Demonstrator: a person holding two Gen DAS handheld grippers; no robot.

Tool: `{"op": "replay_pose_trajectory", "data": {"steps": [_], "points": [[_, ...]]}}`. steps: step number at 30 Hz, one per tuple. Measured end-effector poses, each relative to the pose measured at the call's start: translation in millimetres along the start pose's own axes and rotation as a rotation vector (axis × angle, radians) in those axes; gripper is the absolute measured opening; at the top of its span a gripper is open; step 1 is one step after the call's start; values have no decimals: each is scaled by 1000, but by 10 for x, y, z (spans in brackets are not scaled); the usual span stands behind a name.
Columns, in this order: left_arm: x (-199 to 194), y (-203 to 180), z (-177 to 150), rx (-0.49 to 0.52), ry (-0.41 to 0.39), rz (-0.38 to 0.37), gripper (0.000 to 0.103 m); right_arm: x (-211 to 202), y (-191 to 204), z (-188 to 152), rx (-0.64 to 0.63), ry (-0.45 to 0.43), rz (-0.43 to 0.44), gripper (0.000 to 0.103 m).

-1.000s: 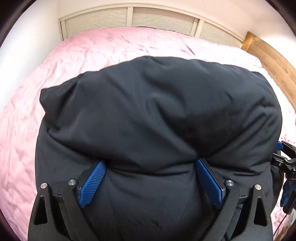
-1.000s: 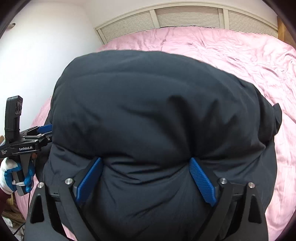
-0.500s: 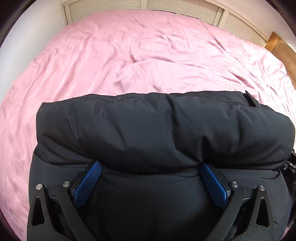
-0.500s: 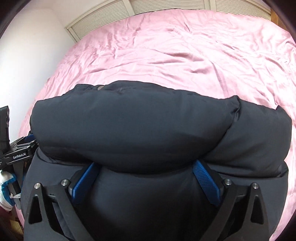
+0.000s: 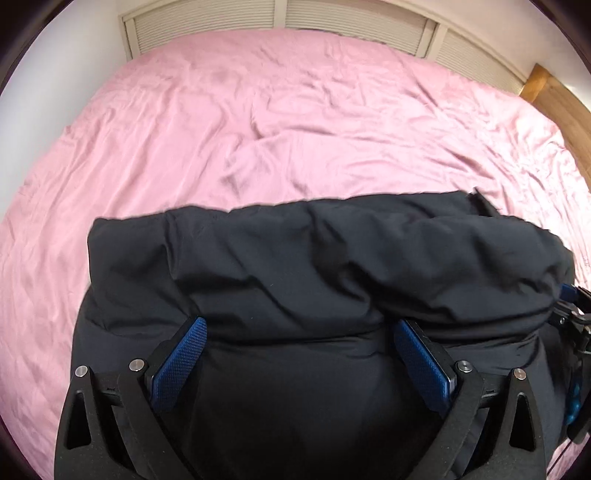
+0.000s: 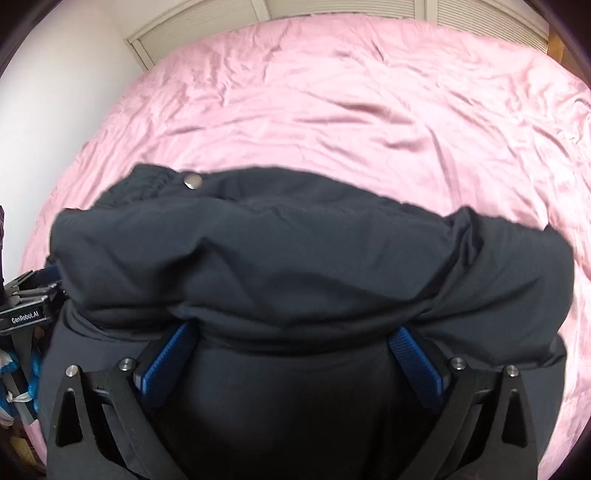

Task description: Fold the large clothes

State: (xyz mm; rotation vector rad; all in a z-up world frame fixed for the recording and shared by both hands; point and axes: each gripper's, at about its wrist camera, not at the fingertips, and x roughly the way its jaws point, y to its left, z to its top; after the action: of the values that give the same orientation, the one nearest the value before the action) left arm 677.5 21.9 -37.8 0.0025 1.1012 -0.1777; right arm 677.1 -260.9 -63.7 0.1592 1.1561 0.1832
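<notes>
A bulky black padded jacket (image 5: 325,266) lies folded over on the pink bed (image 5: 258,122). It also fills the lower half of the right wrist view (image 6: 295,258), where a silver snap button (image 6: 192,181) shows near its far edge. My left gripper (image 5: 301,332) has its blue pads wide apart with a thick fold of jacket between them. My right gripper (image 6: 295,334) stands the same way, pads wide apart around the fold. The fingertips of both are hidden under the fabric. Each gripper shows at the edge of the other's view.
The pink bedsheet (image 6: 351,110) spreads wrinkled beyond the jacket. Louvred closet doors (image 5: 332,18) run along the far side. A wooden headboard (image 5: 554,96) is at the right. A white wall (image 6: 55,74) is at the left.
The jacket's upper part, raised high a second ago, has come down and forward into a low folded roll on the bed. Both cameras now look down over it onto the sheet.
</notes>
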Motion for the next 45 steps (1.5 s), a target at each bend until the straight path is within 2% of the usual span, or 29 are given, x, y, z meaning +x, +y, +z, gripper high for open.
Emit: {"op": "replay_pose_trajectory", "data": {"steps": [2, 4, 8, 12, 15, 20, 26, 31, 35, 38, 42, 45], "points": [[-21, -56, 102, 19, -15, 1, 100, -146, 48, 141, -18, -43, 16, 103], [82, -74, 203, 10, -7, 14, 100, -121, 34, 281, -14, -46, 17, 103], [425, 37, 358, -47, 29, 27, 102, 166, -142, 326, 70, 3, 25, 103], [663, 240, 367, -141, 71, -29, 102, 495, -328, 353, 135, 61, 36, 103], [765, 201, 380, -129, 97, -8, 102, 617, -343, 330, 132, 88, 16, 103], [608, 198, 437, -113, 120, -7, 102, 565, -288, 370, 113, 101, -14, 103], [18, 420, 356, -111, 26, -29, 102, -96, -317, 353, 52, 3, -14, 103], [-273, 645, 104, -105, -28, -39, 102, -570, -407, 96, -1, -56, -8, 103], [10, 825, -23, -141, 19, 15, 102, -420, -650, -118, 40, -12, -43, 103], [238, 921, -123, -173, 48, 23, 102, -134, -899, -223, 143, 12, -20, 103], [268, 959, -143, -202, 43, 25, 102, 21, -992, -228, 172, 10, -9, 103], [119, 912, -150, -189, 20, 61, 102, 6, -1014, -180, 172, 19, -29, 103]]}}
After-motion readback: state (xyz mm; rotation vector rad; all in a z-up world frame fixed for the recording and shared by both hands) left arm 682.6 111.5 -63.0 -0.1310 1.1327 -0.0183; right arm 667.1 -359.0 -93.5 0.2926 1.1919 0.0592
